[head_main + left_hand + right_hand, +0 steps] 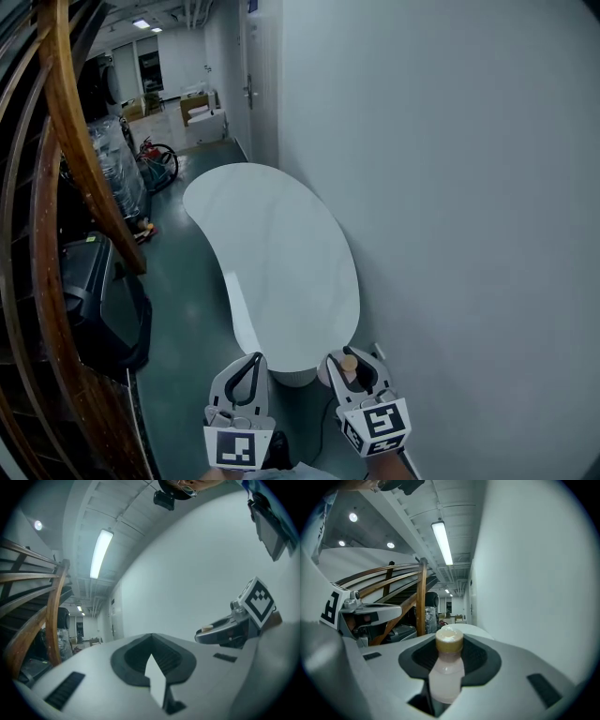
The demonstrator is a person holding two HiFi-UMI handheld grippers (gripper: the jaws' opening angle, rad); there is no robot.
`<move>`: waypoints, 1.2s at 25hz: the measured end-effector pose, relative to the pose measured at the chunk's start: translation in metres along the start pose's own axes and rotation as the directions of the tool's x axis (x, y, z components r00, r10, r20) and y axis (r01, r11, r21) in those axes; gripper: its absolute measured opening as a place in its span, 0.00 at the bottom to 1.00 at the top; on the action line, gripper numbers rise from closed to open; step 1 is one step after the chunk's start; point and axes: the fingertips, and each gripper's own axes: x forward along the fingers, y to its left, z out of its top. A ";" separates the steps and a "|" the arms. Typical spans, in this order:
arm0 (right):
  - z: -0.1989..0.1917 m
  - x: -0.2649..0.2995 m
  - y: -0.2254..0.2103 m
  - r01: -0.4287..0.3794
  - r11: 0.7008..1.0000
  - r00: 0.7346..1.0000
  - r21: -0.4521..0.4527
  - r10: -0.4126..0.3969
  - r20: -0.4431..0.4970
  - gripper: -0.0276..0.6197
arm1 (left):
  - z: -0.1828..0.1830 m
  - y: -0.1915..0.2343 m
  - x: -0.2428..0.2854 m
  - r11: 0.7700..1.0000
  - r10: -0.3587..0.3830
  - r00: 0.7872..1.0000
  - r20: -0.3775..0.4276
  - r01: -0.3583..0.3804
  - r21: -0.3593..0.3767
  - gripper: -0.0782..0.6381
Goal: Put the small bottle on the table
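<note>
The small bottle (pixel 349 366), pale pink with a tan cap, stands upright between the jaws of my right gripper (pixel 352 358), which is shut on its body. In the right gripper view the bottle (pixel 447 670) fills the middle, cap up, with the right gripper (pixel 450 638) closed round it. The white kidney-shaped table (pixel 272 244) stretches away in front of both grippers, and the bottle is held just short of its near end. My left gripper (pixel 251 367) hangs beside it to the left, jaws together with nothing in them. It also shows in the left gripper view (pixel 151 638).
A plain white wall (pixel 469 187) runs along the table's right side. Wooden stair rails (pixel 70 141) and a black machine (pixel 98 295) crowd the left. Dark green floor (pixel 187 309) lies between them and the table. Boxes and wrapped goods stand far down the corridor.
</note>
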 end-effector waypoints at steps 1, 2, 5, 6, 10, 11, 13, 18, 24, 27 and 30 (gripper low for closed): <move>0.004 0.009 -0.002 0.004 1.000 1.000 -0.003 -0.004 0.006 0.23 | 0.005 0.006 0.009 0.996 -0.028 0.999 0.032 0.025 0.087 0.11; 0.008 0.018 -0.003 0.009 1.000 1.000 -0.006 -0.009 0.013 0.23 | 0.007 0.012 0.016 0.992 -0.041 0.998 0.053 0.034 0.125 0.11; 0.018 0.043 -0.007 0.021 1.000 0.999 -0.015 -0.021 0.032 0.23 | 0.008 0.029 0.035 0.991 -0.049 0.994 0.097 0.036 0.129 0.11; 0.020 0.049 -0.008 0.025 1.000 0.999 -0.017 -0.024 0.036 0.23 | 0.008 0.033 0.040 0.991 -0.053 0.993 0.106 0.039 0.130 0.11; 0.027 0.070 -0.014 0.040 0.999 0.998 -0.023 -0.038 0.049 0.23 | -0.013 0.044 0.055 0.999 -0.022 0.997 0.069 0.024 -0.022 0.11; 0.029 0.073 -0.014 0.041 0.999 0.998 -0.026 -0.039 0.049 0.23 | -0.019 0.046 0.057 0.996 -0.008 0.999 0.053 0.012 -0.085 0.11; 0.030 0.076 -0.015 0.043 0.999 0.998 -0.031 -0.042 0.043 0.23 | -0.029 0.047 0.060 0.985 0.001 1.000 0.030 0.004 -0.172 0.11; 0.026 0.082 -0.022 0.063 0.998 0.998 -0.021 -0.062 0.031 0.23 | -0.022 0.042 0.071 0.997 -0.076 0.994 0.083 0.075 0.013 0.11; 0.024 0.096 -0.034 0.074 0.997 0.997 0.000 -0.074 0.021 0.23 | -0.045 0.049 0.085 0.986 -0.039 0.999 0.000 0.038 -0.165 0.11; 0.020 0.108 -0.043 0.075 0.997 0.997 0.014 -0.075 0.017 0.23 | -0.057 0.053 0.096 0.980 -0.031 0.999 -0.039 0.023 -0.196 0.11; 0.019 0.122 -0.053 0.068 0.997 0.998 0.021 -0.068 0.009 0.23 | -0.065 0.057 0.113 0.975 -0.022 0.998 -0.066 0.007 -0.224 0.11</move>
